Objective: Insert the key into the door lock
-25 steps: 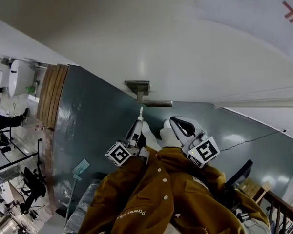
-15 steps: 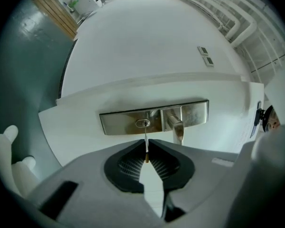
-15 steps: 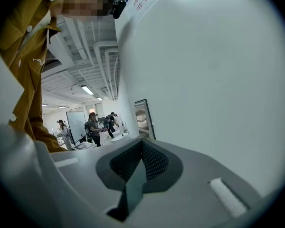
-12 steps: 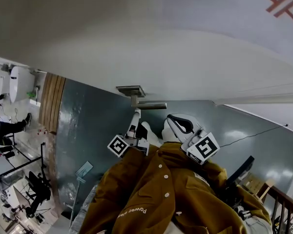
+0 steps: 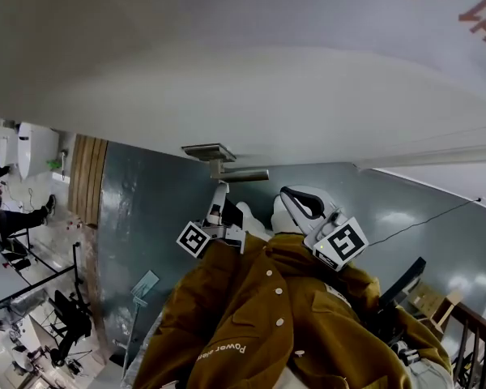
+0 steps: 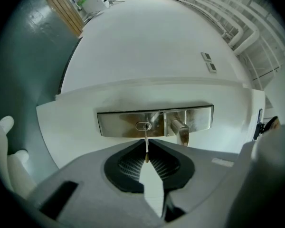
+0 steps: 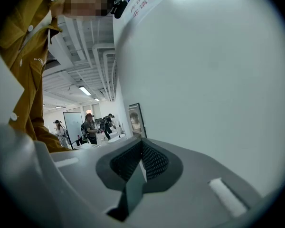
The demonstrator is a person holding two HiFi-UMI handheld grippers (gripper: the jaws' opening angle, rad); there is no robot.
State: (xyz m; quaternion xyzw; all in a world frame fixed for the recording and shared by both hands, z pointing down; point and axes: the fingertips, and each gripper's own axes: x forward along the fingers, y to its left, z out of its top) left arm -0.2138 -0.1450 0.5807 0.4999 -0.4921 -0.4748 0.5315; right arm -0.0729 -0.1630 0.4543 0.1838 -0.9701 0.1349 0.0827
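Observation:
A white door carries a brushed-steel lock plate with a small oval keyhole and a lever handle to its right. My left gripper is shut on a thin key. The blade points straight at the keyhole with its tip at the slot's mouth. In the head view the left gripper sits just below the lock plate and the handle. My right gripper hovers beside it, right of the handle. Its jaws are shut with nothing between them, facing bare white door.
A brown jacket fills the lower head view over a dark green floor. A wooden strip and people at desks lie far left. A railing and a floor cable are at right.
My left gripper has slid left from under the handle to below the lock plate and rolled, bringing the key closer to the plate. The right gripper has edged a little upward.

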